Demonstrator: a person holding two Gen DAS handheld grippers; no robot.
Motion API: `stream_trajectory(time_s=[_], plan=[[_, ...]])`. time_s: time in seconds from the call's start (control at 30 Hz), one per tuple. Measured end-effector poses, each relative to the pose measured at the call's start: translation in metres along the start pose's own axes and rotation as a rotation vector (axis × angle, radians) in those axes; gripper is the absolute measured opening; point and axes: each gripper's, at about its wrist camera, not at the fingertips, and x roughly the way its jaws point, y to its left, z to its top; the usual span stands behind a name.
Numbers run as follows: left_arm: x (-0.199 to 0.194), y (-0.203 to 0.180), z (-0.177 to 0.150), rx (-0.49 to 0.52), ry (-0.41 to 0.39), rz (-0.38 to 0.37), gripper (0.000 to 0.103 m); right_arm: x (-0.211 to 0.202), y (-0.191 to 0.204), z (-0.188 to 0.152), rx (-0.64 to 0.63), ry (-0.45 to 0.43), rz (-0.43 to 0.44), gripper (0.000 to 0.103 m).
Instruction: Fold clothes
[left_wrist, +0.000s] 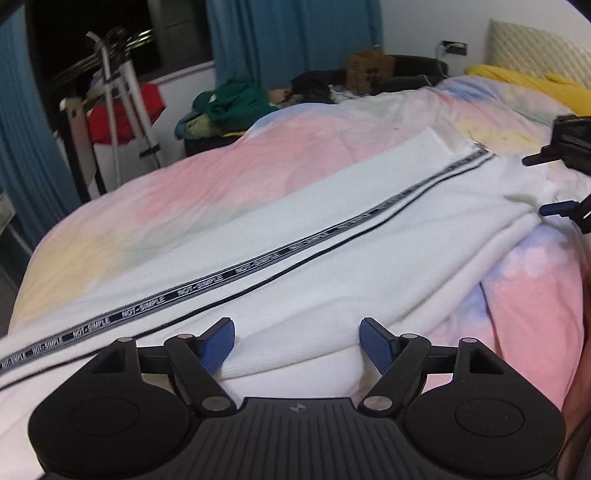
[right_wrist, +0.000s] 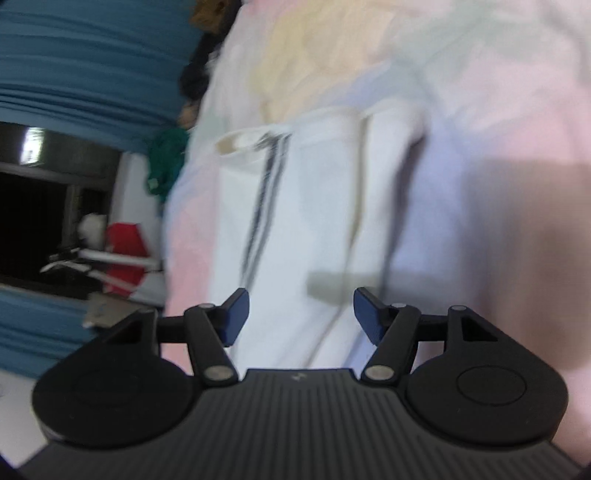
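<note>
White trousers (left_wrist: 332, 236) with a black lettered side stripe lie stretched across a pastel bed cover (left_wrist: 177, 195). My left gripper (left_wrist: 297, 343) hovers open over their near end; a white fold lies under and between its blue pads (left_wrist: 218, 343), which stand apart from the cloth. At the right edge of the left wrist view my right gripper (left_wrist: 541, 184) stands open beside the trousers' far end. The right wrist view is blurred: the trousers (right_wrist: 303, 221) run away from my open right gripper (right_wrist: 301, 314), which holds nothing.
A heap of green and dark clothes (left_wrist: 232, 103) and a cardboard box (left_wrist: 369, 68) sit at the bed's far side. A drying rack with something red (left_wrist: 122, 110) stands by blue curtains (left_wrist: 291, 40). A yellow blanket (left_wrist: 528, 85) lies near the headboard.
</note>
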Motion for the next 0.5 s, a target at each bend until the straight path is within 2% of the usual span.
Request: stream_trajectory(time_s=[0.17, 0.23, 0.33, 0.37, 0.43, 0.5], plan=[[-0.002, -0.012, -0.007, 0.058, -0.001, 0.013, 0.076, 0.018, -0.009, 0.002, 0.032, 0.046, -0.010, 0.065], [0.000, -0.013, -0.007, 0.049, 0.000, 0.030, 0.076, 0.022, -0.011, 0.004, 0.052, 0.038, 0.028, 0.065], [0.005, -0.010, -0.007, 0.019, 0.003, 0.030, 0.077, 0.022, -0.015, 0.014, 0.081, -0.002, 0.083, 0.065], [0.007, -0.009, -0.008, 0.015, 0.003, 0.029, 0.077, 0.022, -0.015, 0.018, 0.065, -0.017, 0.076, 0.065], [0.010, -0.009, -0.008, 0.005, 0.002, 0.030, 0.076, 0.019, -0.015, 0.025, 0.043, -0.055, 0.074, 0.057], [0.012, -0.008, -0.009, -0.017, -0.001, 0.029, 0.074, 0.015, -0.014, 0.033, 0.017, -0.108, 0.077, 0.056]])
